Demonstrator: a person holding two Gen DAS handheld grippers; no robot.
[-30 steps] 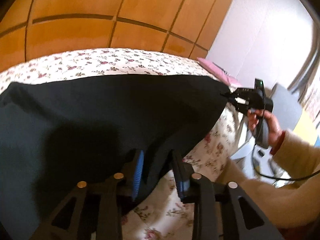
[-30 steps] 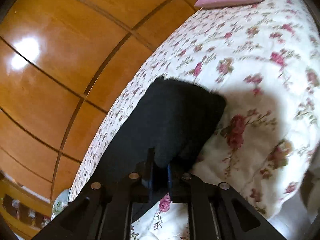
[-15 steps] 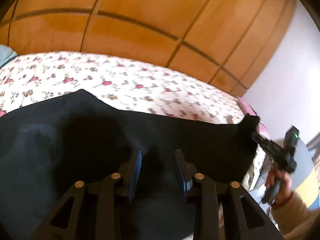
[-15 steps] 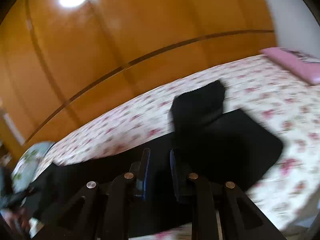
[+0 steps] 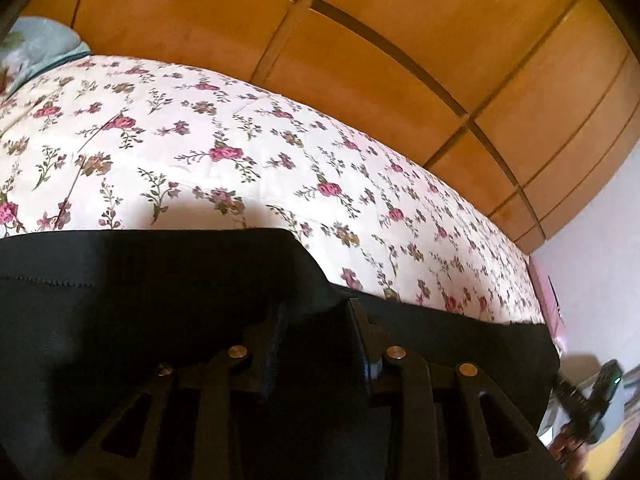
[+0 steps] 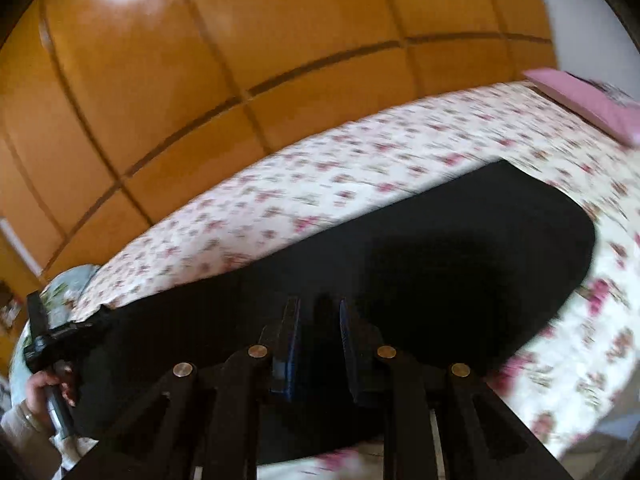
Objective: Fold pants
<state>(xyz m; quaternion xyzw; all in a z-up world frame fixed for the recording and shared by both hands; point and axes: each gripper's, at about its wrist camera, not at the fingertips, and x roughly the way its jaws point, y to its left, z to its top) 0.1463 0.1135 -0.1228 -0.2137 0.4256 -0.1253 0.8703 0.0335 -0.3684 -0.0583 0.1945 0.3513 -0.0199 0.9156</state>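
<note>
The black pants (image 5: pixel 120 300) lie spread along the near side of the floral bed (image 5: pixel 240 152). In the right wrist view the pants (image 6: pixel 460 260) stretch from the left gripper to a rounded end at the right. My left gripper (image 5: pixel 316 320) has its jaws apart with a raised fold of black cloth between the pads. My right gripper (image 6: pixel 318 320) stands over the pants with a small gap between its blue pads; black cloth fills the gap. The left gripper shows in the right wrist view (image 6: pixel 44 340) at the pants' left end. The right gripper shows blurred in the left wrist view (image 5: pixel 588 404).
A wooden panelled wall (image 5: pixel 400 40) runs behind the bed. A pink pillow (image 6: pixel 584 100) lies at the right end and a pale blue pillow (image 5: pixel 36 48) at the left end. A white wall (image 5: pixel 600 260) stands to the right.
Both grippers carried the near edge of the pants up and over toward the wall. The cloth now lies flatter and lower, and the right end has come down onto the bed.
</note>
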